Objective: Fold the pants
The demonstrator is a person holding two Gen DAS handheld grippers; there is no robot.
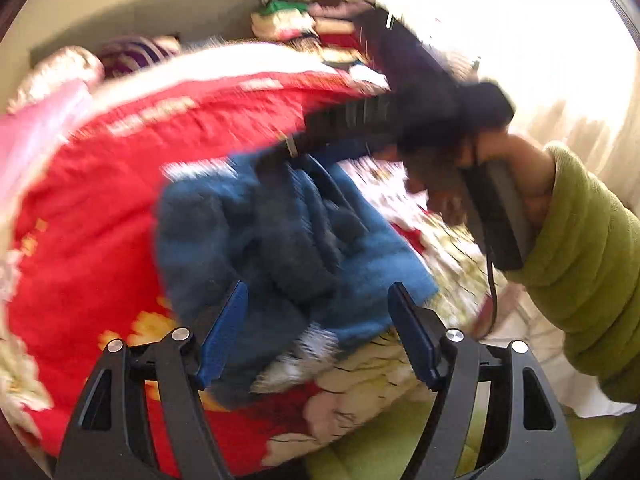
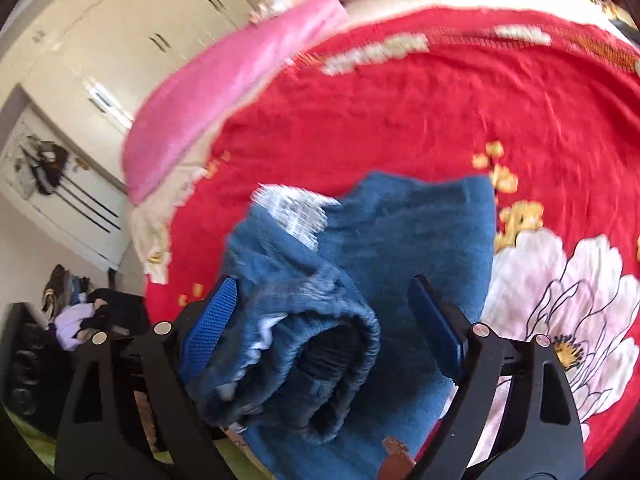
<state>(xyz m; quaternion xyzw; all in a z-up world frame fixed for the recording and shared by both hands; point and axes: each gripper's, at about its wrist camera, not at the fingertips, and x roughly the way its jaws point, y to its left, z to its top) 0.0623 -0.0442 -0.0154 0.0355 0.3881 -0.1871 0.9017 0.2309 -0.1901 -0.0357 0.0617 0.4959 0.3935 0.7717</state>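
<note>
Left wrist view alone shows a green sleeve (image 1: 580,248); both tools gape released over blue pants (image 2: 400,232).

left wrist: close, angled down | right wrist: close, angled down | shared: pants (image 1: 288,232) (image 2: 380,240)

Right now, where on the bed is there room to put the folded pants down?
The widest bare patch is the red blanket, between the blue pants and the pink blanket. There is also a smaller patch on the white flower, right of the pants. It is crowded at the far corner, where folded clothes are stacked.
</note>
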